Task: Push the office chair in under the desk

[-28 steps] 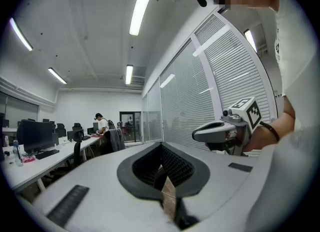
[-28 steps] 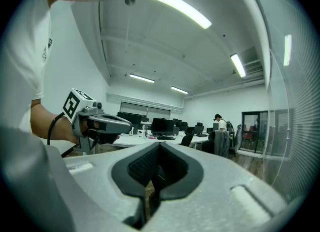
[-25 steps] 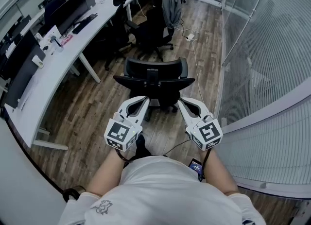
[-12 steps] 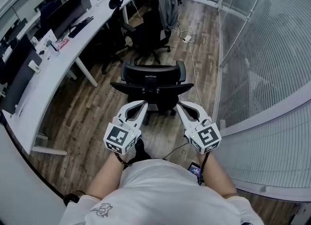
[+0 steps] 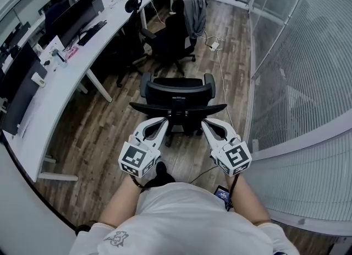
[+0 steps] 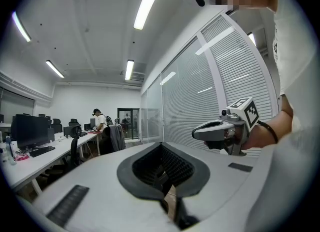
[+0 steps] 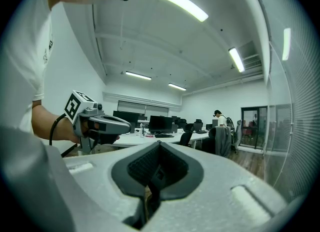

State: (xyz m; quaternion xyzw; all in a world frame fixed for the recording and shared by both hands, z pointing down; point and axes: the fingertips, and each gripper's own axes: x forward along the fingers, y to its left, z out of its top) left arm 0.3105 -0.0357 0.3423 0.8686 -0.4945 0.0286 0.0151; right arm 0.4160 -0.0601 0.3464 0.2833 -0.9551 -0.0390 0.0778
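Note:
A black office chair stands on the wood floor straight ahead of me, its back towards me and its seat pointing at the far end of the room. The long white desk runs along the left, apart from the chair. My left gripper and right gripper are both shut and empty, their tips just behind the chair's top bar; I cannot tell whether they touch it. In the left gripper view my own shut jaws fill the bottom, with the right gripper beside them. The right gripper view shows its shut jaws and the left gripper.
A glass wall with blinds closes off the right side. Another black chair with a grey jacket stands further on, near a power strip and cable on the floor. Monitors line the desk. A person stands at the far end.
The chair's back has come squarer to me and its top bar lies closer to my gripper tips. Both grippers stay shut and side by side.

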